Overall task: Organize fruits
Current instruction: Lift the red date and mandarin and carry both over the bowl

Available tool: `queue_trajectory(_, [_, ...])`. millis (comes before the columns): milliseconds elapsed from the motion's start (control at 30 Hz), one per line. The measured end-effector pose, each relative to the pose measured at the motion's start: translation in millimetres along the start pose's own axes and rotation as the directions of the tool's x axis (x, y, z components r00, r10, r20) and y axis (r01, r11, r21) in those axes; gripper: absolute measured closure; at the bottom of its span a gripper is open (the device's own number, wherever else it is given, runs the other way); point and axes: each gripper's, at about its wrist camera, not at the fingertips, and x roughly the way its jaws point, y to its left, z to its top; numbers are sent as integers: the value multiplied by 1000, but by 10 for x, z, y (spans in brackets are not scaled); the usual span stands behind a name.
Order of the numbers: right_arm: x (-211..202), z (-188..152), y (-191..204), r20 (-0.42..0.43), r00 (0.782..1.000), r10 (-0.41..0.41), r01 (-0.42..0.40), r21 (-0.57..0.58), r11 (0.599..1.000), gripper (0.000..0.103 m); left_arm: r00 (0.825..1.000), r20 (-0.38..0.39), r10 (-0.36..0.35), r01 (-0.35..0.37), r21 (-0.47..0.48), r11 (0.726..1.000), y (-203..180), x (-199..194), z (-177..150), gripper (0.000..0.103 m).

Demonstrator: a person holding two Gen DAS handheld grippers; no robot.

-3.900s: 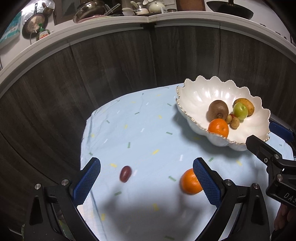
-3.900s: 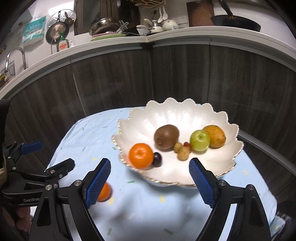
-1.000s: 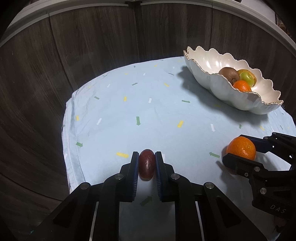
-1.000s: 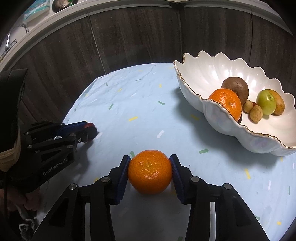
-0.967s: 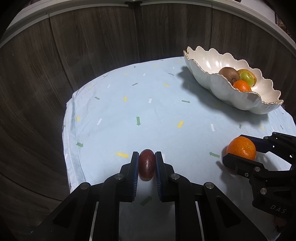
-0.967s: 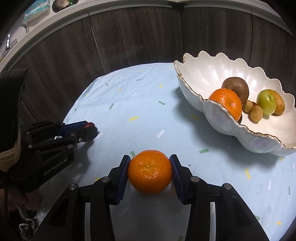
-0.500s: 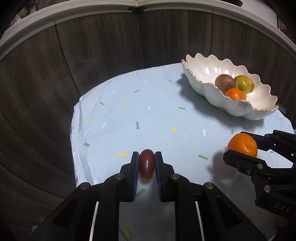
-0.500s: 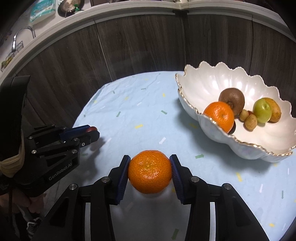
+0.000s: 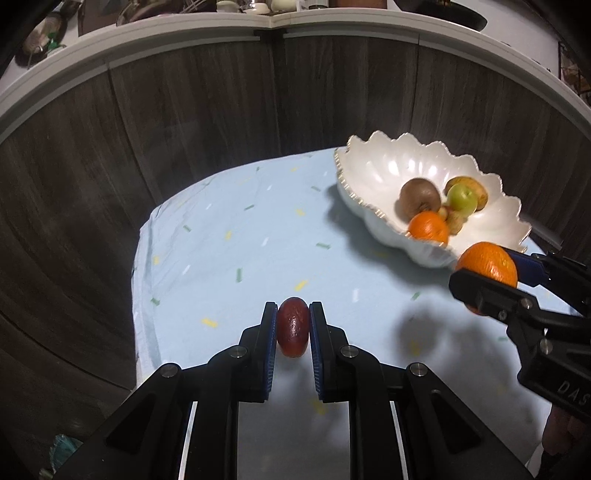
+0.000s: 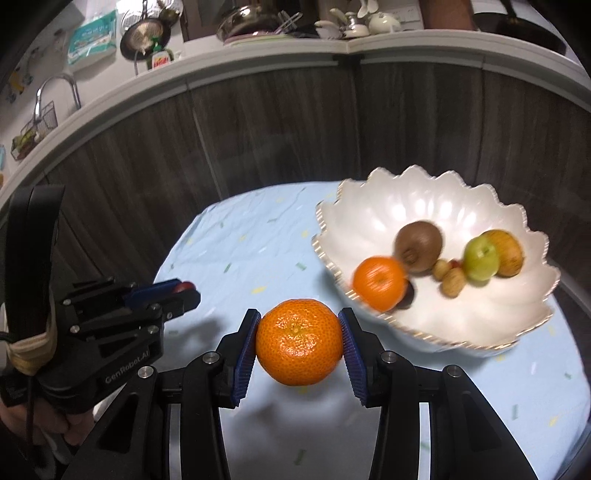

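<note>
My left gripper is shut on a small dark red fruit and holds it above the blue cloth. My right gripper is shut on an orange, also lifted off the cloth; that orange shows in the left wrist view just in front of the bowl. The white scalloped bowl at the far right holds a kiwi, an orange, a green apple, a yellowish fruit and small nuts.
A dark wood cabinet wall curves behind the table. A counter with kitchenware runs above it. The cloth's left edge drops off the table. The left gripper shows at the left of the right wrist view.
Both grippers have risen from the cloth with their fruits and moved toward the bowl. Earlier still, both were open and the fruits lay on the cloth.
</note>
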Motion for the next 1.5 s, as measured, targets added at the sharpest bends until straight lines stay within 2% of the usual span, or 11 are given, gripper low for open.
queue_trajectory(367, [-308, 241, -698, 61, 996, -66, 61, 79, 995, 59, 999, 36, -26, 26, 11, 1000, -563, -33, 438, 85])
queue_trajectory(733, [-397, 341, -1234, 64, 992, -112, 106, 97, 990, 59, 998, 37, -47, 46, 34, 998, -1015, 118, 781, 85])
queue_trajectory(1100, [-309, 530, -1478, 71, 990, -123, 119, 58, 991, 59, 999, 19, -28, 28, 14, 1000, -1163, 317, 962, 85])
queue_trajectory(1500, [33, 764, -1662, 58, 991, -121, 119, 30, 992, 59, 1000, 11, -1, 1, -18, 1000, -1137, 635, 1186, 85])
